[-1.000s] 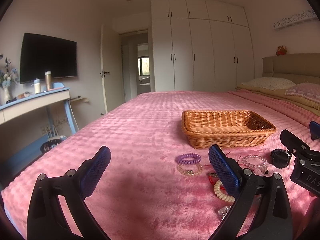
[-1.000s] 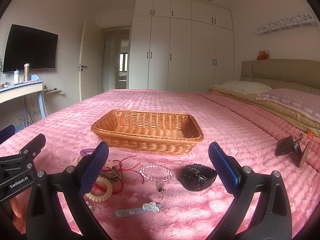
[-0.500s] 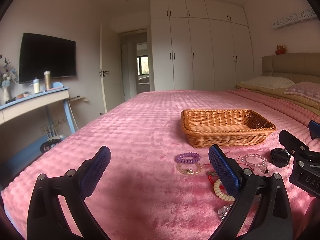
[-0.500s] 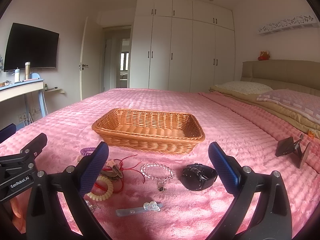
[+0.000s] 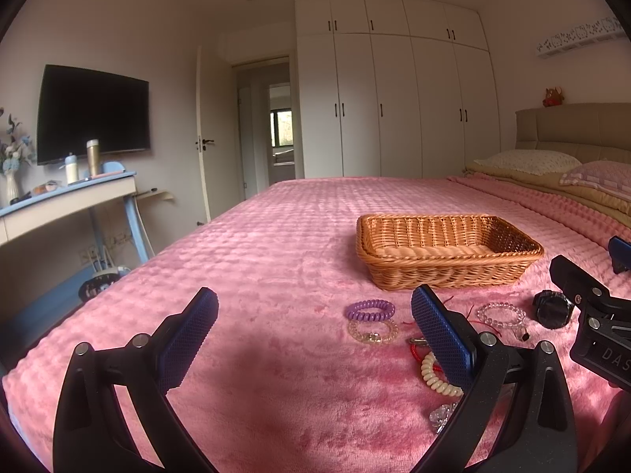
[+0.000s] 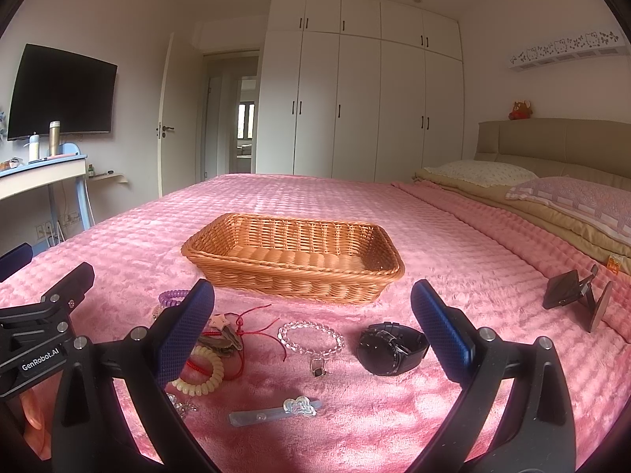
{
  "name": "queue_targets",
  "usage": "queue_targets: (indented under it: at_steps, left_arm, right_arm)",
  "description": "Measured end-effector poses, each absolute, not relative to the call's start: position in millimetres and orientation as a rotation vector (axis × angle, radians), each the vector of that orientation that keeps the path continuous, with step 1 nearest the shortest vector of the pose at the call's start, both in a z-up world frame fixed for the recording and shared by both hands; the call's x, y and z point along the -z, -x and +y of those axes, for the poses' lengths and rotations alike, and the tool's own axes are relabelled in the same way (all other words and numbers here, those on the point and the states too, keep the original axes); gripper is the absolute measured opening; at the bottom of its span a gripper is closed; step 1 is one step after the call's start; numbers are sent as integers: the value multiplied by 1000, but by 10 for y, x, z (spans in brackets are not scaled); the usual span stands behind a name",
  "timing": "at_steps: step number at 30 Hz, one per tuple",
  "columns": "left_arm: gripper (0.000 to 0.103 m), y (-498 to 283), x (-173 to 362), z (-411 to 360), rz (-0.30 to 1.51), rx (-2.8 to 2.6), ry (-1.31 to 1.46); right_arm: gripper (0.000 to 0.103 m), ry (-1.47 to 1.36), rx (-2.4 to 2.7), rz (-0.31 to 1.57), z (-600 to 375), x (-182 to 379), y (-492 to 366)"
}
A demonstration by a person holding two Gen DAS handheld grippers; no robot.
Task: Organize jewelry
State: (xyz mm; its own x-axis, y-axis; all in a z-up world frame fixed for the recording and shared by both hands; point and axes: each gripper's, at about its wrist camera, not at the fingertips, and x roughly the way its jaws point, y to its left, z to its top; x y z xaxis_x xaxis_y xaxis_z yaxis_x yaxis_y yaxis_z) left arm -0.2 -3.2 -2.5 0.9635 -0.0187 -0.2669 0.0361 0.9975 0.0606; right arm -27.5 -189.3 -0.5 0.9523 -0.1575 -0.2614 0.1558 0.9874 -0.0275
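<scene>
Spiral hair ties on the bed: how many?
2. A purple spiral tie lies in front of the basket, toward its left end. A cream spiral tie lies nearer the grippers, beside the red cord. The gripper fingers may hide more.

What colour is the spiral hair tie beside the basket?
Purple; the spiral hair tie shows best in the left wrist view.

Basket (image 6: 294, 260) sat on bed (image 6: 276, 201); before it I saw bead bracelet (image 6: 310, 338), watch (image 6: 390, 349) to its right, coil bands (image 6: 199, 372) left, hair clip (image 6: 276, 412) nearest.
</scene>
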Motion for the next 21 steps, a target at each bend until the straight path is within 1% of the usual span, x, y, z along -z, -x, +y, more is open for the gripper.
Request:
queue_targets:
  at_steps: [18, 21]
  left_arm:
    - [95, -2, 17, -26, 272, 29, -61]
    - [95, -51, 12, 46, 304, 49, -36]
  right_arm:
    - [95, 15, 179, 278, -1898, 22, 258]
    - [95, 17, 198, 298, -1919, 33, 233]
